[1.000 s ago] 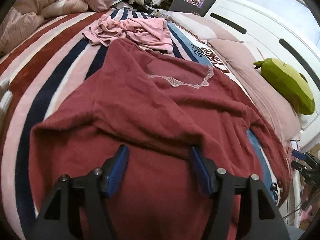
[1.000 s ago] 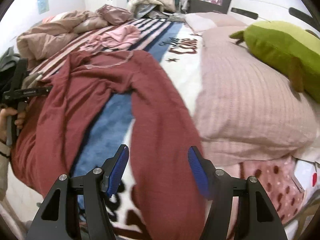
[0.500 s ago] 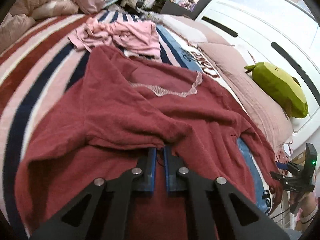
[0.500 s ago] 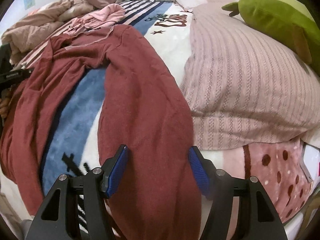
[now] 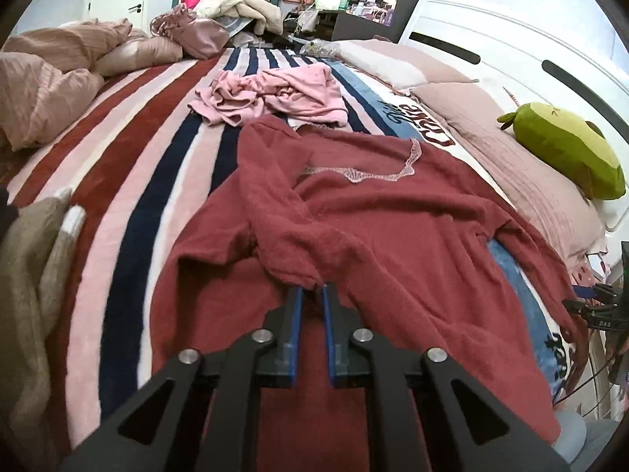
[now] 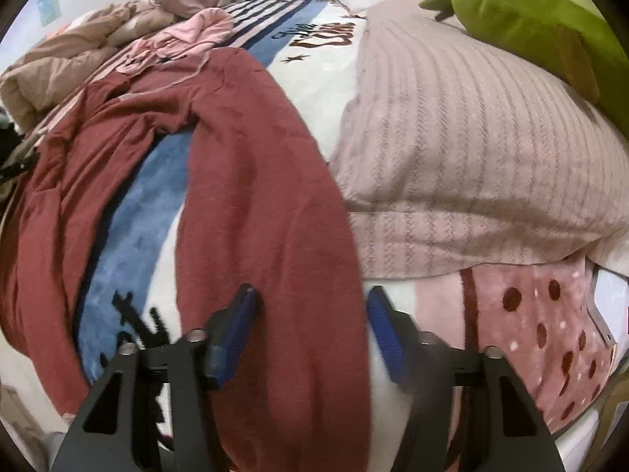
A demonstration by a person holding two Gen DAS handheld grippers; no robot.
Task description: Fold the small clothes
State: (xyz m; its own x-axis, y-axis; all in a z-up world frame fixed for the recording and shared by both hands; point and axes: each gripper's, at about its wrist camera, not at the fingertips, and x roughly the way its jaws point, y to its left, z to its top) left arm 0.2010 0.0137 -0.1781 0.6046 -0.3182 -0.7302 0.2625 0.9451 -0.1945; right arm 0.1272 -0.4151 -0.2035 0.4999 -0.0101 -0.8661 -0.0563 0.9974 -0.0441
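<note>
A dark red long-sleeved top (image 5: pixel 393 228) lay spread on the striped blanket (image 5: pixel 149 165) of the bed, toward the bed's pillow side. Its long axis ran from the near edge of the bed toward the far end, with the lace-trimmed neckline (image 5: pixel 377 173) pointing away from the cameras and the hem at the near edge. The left gripper (image 5: pixel 311 295) was clenched on a raised fold of the top at the end of its folded-in left sleeve; the blue pads stood almost together with red cloth pinched between their tips, though the jaws were easing open slightly. The other sleeve (image 6: pixel 267 204) lay extended along the blanket's blue band (image 6: pixel 129 212), running from the shoulder down to the near edge of the bed, just beside the ribbed pink pillow (image 6: pixel 471 149). The right gripper (image 6: pixel 310 306) straddled this sleeve near its cuff end; its jaws were closing with the sleeve between them, and the pads did not yet press the cloth. A crumpled pink garment (image 5: pixel 271 98) lay on the blanket just beyond the neckline. A green plush toy (image 5: pixel 566 153) rested on the pillows at the headboard side.
</note>
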